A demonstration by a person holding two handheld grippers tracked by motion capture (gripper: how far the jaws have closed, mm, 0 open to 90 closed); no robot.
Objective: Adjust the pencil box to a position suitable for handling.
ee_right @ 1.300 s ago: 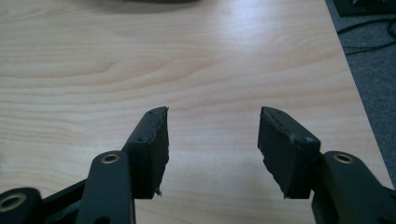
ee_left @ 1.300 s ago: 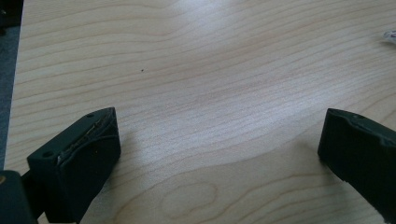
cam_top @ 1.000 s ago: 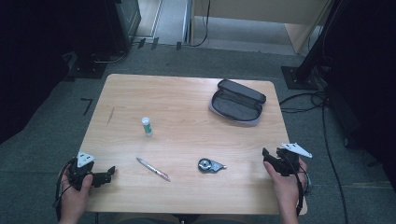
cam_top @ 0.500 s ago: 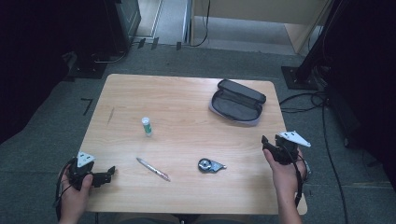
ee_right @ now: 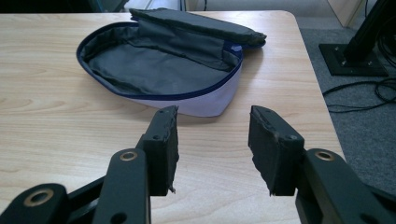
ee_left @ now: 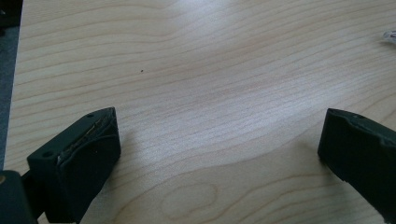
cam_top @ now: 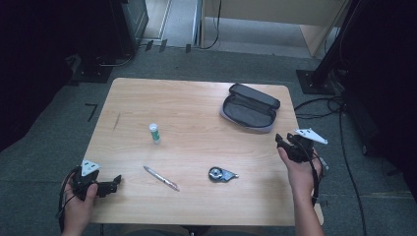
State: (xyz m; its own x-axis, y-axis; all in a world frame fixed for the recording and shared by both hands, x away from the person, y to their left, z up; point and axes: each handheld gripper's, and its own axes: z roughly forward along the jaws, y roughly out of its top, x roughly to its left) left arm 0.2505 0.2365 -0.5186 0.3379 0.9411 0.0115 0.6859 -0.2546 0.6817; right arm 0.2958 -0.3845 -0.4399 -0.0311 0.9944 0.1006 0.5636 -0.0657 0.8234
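your right gripper (cam_top: pixel 281 141) hangs over the right edge of the worktop (cam_top: pixel 196 103), just in front of the pencil case (cam_top: pixel 250 106). its jaws have just been closing and now stand partly apart, with nothing between them; in the right gripper view the gripper (ee_right: pixel 212 140) points at the near rim of the case (ee_right: pixel 163 65), short of touching it. the black pads (ee_right: pixel 266 149) are blocky, matte and a little frayed at the edges.

the case lies unzipped at the far right of the worktop. soft fabric, long oval shape, dark grey lining, navy piping along the zip edge, pale lilac outer wall, lid flap folded back behind.

your left gripper (cam_top: pixel 114 183) rests at the near left corner, released, jaws wide; in the left gripper view the gripper (ee_left: pixel 217 140) has bare wood between the pads.

the worktop is light wood-grain laminate, smooth, with rounded corners.

loose items, all well apart from both grippers:
- glue stick (cam_top: pixel 155 133), small white cylinder with green band, left of centre.
- pen (cam_top: pixel 161 178), slim, silvery, lying diagonally near the front edge.
- correction tape dispenser (cam_top: pixel 221 174), round dark body with a tapered clear nose, right of the pen.

grey carpet floor (cam_top: pixel 383 206) around, cables (cam_top: pixel 339 105) trailing at right.
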